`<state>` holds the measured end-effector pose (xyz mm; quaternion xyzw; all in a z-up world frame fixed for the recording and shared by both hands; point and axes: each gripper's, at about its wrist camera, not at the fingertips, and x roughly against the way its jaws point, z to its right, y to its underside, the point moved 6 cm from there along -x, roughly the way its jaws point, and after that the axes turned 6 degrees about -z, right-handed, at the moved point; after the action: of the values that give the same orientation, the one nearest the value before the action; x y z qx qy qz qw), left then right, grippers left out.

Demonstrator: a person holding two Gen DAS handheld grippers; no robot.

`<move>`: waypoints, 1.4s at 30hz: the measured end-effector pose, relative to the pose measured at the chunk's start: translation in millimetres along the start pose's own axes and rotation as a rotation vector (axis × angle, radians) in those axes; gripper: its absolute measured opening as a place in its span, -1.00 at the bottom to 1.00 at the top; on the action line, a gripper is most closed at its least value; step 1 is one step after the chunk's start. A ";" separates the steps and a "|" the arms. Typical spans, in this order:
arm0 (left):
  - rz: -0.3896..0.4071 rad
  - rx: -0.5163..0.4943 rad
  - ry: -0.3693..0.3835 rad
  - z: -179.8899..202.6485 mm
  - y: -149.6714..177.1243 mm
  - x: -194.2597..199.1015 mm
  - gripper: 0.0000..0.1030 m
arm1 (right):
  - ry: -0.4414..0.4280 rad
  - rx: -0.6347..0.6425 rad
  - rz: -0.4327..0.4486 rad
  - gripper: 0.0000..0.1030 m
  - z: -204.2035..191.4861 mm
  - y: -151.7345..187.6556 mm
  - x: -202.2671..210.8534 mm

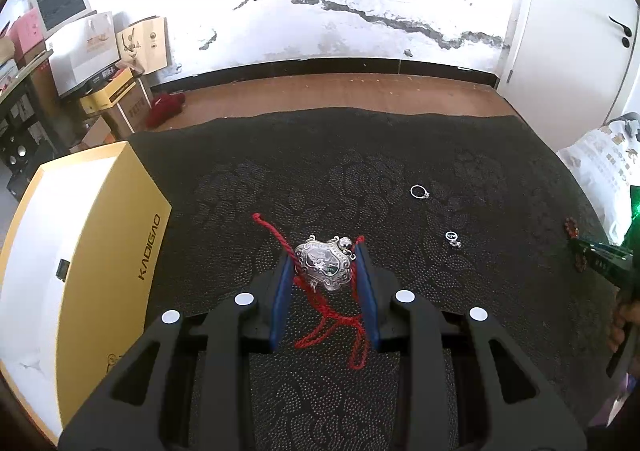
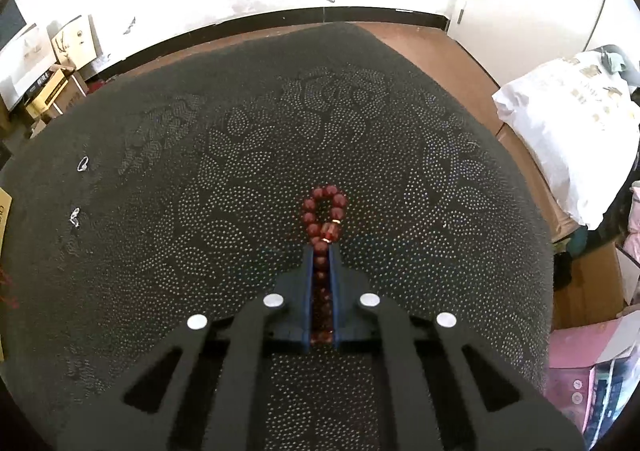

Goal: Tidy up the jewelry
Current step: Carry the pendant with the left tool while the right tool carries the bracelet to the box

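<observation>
In the left wrist view my left gripper (image 1: 325, 253) is shut on a silver lock-shaped pendant (image 1: 325, 263) with a red cord (image 1: 332, 321) that trails between the fingers. A silver ring (image 1: 419, 192) and a small silver charm (image 1: 453, 238) lie on the black patterned mat (image 1: 360, 179) ahead to the right. In the right wrist view my right gripper (image 2: 322, 249) is shut on a dark red bead bracelet (image 2: 325, 211), whose loop sticks out past the fingertips. The ring (image 2: 82, 163) and charm (image 2: 74, 216) show at the far left.
A yellow and white box (image 1: 80, 251) marked KADIGAO stands at the mat's left edge. Stacked boxes and bags (image 1: 100, 51) sit at the back left by the wall. A white printed bag (image 2: 560, 131) lies to the right of the mat. The right gripper shows at the right edge (image 1: 600, 255).
</observation>
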<state>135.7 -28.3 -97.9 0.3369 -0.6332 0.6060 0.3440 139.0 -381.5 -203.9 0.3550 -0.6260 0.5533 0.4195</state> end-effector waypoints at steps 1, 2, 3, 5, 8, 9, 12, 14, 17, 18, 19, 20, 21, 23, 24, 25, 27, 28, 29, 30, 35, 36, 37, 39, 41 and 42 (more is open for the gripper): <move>0.001 0.003 -0.001 -1.3 -0.3 1.1 -0.41 | -0.004 -0.007 0.003 -0.85 -2.0 -0.3 2.5; 0.001 0.005 -0.002 -2.3 -0.6 2.7 -0.41 | -0.004 -0.009 0.007 -0.85 -4.5 -0.6 5.8; 0.004 0.009 -0.003 -3.1 -1.0 5.2 -0.41 | -0.015 -0.014 0.016 -0.85 -8.0 -1.9 11.1; 0.011 0.013 -0.006 -5.4 -0.9 9.3 -0.41 | -0.035 -0.017 0.029 -0.85 -15.6 -5.4 21.6; 0.013 0.019 -0.012 -10.2 1.0 15.8 -0.41 | -0.073 0.010 0.060 -0.85 -37.4 -11.2 45.3; 0.014 0.022 -0.011 -12.5 1.3 19.1 -0.41 | -0.086 0.022 0.070 -0.85 -48.8 -12.5 55.2; 0.019 0.029 -0.017 -18.6 3.5 30.9 -0.41 | -0.130 0.057 0.084 -0.85 -79.3 -14.1 78.3; 0.023 0.037 -0.020 -25.7 3.8 38.9 -0.41 | -0.156 0.092 0.101 -0.85 -104.7 -15.1 94.7; 0.036 0.049 -0.038 -40.8 4.7 52.5 -0.41 | -0.213 0.163 0.117 -0.85 -156.5 -10.6 120.7; 0.041 0.059 -0.048 -50.0 5.5 59.0 -0.41 | -0.230 0.190 0.122 -0.85 -173.4 -8.6 128.4; 0.045 0.069 -0.057 -58.4 7.1 64.5 -0.41 | -0.241 0.209 0.126 -0.85 -185.9 -7.4 133.9; 0.048 0.075 -0.062 -66.0 7.4 68.6 -0.41 | -0.256 0.230 0.129 -0.85 -200.1 -5.9 139.5; 0.052 0.086 -0.076 -77.7 9.9 75.5 -0.41 | -0.277 0.257 0.133 -0.85 -219.0 -3.3 146.5; 0.055 0.097 -0.092 -94.2 12.6 84.4 -0.41 | -0.305 0.303 0.139 -0.85 -251.3 2.0 157.4; 0.060 0.106 -0.108 -107.3 15.1 91.5 -0.41 | -0.319 0.329 0.144 -0.85 -269.3 4.9 163.1; 0.064 0.113 -0.117 -115.6 16.2 95.6 -0.40 | -0.335 0.357 0.145 -0.85 -288.7 8.7 168.7; 0.071 0.137 -0.142 -140.4 20.0 107.8 -0.41 | -0.360 0.397 0.147 -0.85 -318.3 14.6 177.6; 0.075 0.148 -0.149 -150.3 21.2 112.5 -0.41 | -0.374 0.418 0.149 -0.85 -335.3 18.0 182.6; 0.079 0.160 -0.160 -161.1 22.5 117.6 -0.40 | -0.382 0.432 0.151 -0.85 -347.1 20.5 186.3; 0.083 0.172 -0.173 -172.9 23.8 123.0 -0.40 | -0.398 0.458 0.153 -0.84 -366.9 24.3 191.7; 0.104 0.226 -0.216 -221.2 28.3 145.7 -0.40 | -0.448 0.537 0.159 -0.84 -429.7 35.4 205.0; 0.108 0.234 -0.221 -227.6 28.7 148.4 -0.40 | -0.458 0.555 0.159 -0.84 -443.3 38.4 207.5; 0.113 0.249 -0.227 -237.4 30.6 151.9 -0.40 | -0.466 0.572 0.159 -0.85 -456.1 42.2 209.9; 0.116 0.275 -0.234 -253.6 33.9 153.5 -0.40 | -0.478 0.600 0.156 -0.84 -476.4 50.8 213.3; 0.111 0.295 -0.237 -264.4 38.7 150.7 -0.40 | -0.486 0.631 0.151 -0.84 -496.5 58.0 214.2; 0.106 0.305 -0.243 -271.2 41.1 147.7 -0.40 | -0.489 0.639 0.149 -0.84 -501.6 60.2 214.2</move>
<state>29.2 242.8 12.6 0.4219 -0.5878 0.6670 0.1775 65.9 127.8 -13.0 0.5424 -0.5280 0.6479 0.0856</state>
